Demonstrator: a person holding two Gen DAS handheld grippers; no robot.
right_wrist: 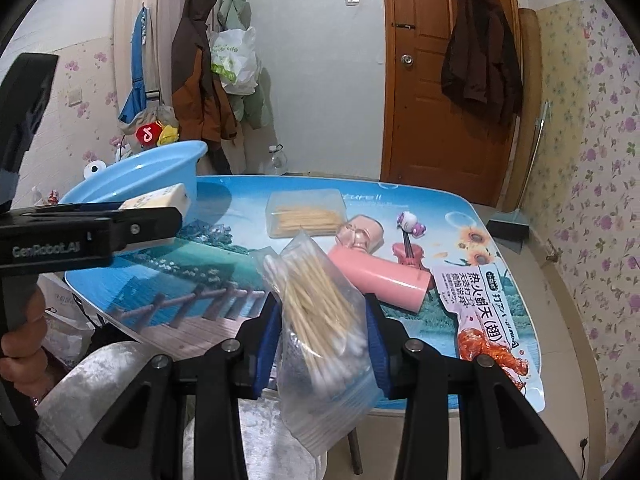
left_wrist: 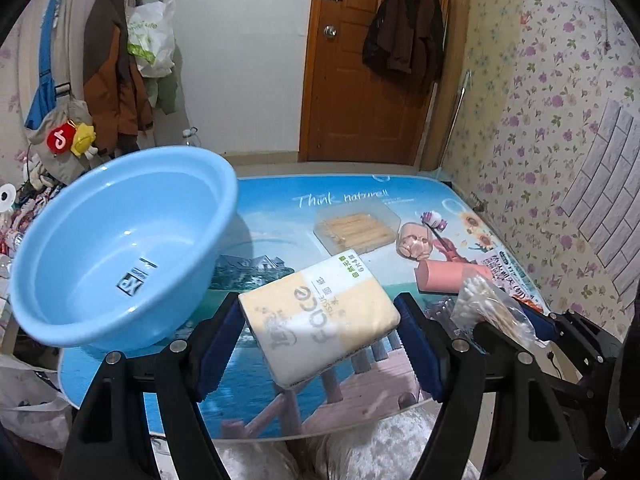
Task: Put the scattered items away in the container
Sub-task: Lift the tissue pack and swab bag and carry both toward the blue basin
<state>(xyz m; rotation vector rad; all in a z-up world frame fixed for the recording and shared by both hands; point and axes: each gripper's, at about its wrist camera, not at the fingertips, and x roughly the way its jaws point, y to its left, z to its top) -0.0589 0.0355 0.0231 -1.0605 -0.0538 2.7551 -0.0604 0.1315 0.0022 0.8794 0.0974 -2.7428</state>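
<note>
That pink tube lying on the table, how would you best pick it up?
Take the pink tube across its middle, coming down from above with the fingers either side of its round body. It lies on its side with its long axis running across the table, so the narrow width fits between the pads, and the middle keeps it balanced.

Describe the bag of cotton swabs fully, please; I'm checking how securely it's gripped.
The bag of cotton swabs is a clear, crinkled zip-type plastic pouch holding a loose bundle of wooden-stemmed swabs with white tips, lying diagonally inside. It is lifted off the table, tilted, and pinched at mid-height between the blue-padded fingers of the right gripper. Its lower corner hangs free below the fingers; the top sticks up above them. Nothing else touches it.
</note>
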